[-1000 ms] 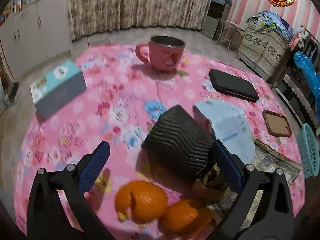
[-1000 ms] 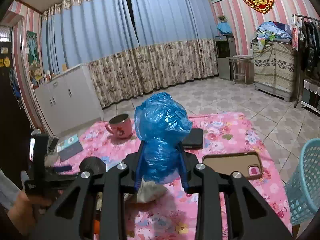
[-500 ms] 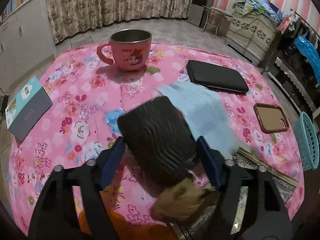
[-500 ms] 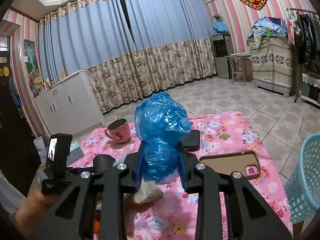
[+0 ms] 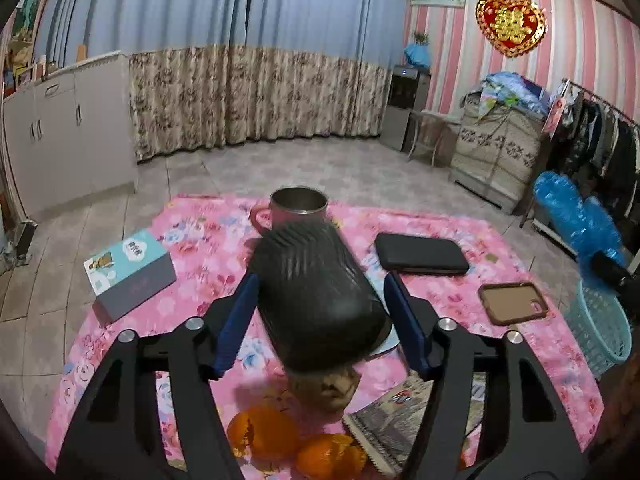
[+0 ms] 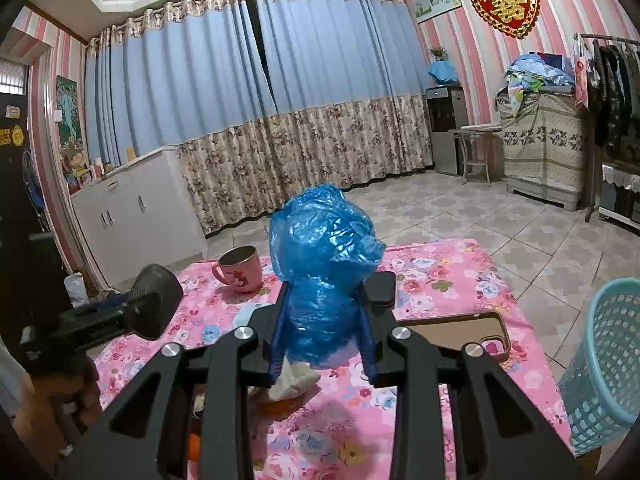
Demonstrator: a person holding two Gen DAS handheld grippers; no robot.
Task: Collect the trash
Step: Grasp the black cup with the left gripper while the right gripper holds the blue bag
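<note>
Pink floral tablecloth (image 5: pixel 192 264) fills the foreground; above it the left gripper (image 5: pixel 320 316) is closing on a ribbed black cup (image 5: pixel 316 296), lifted clear since a second ago, while the right gripper (image 6: pixel 320 336) stays clamped on a crumpled blue bag (image 6: pixel 320 256), basket (image 6: pixel 608 364) nearby

Black hand-held gripper (image 5: pixel 320 312), blue pads, seemingly rubber.

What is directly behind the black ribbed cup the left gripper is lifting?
Behind the black ribbed cup stands the pink mug; only its steel rim and handle show, its body is covered. A crumpled brown wad hangs from the cup's mouth; the inside is hidden.
</note>
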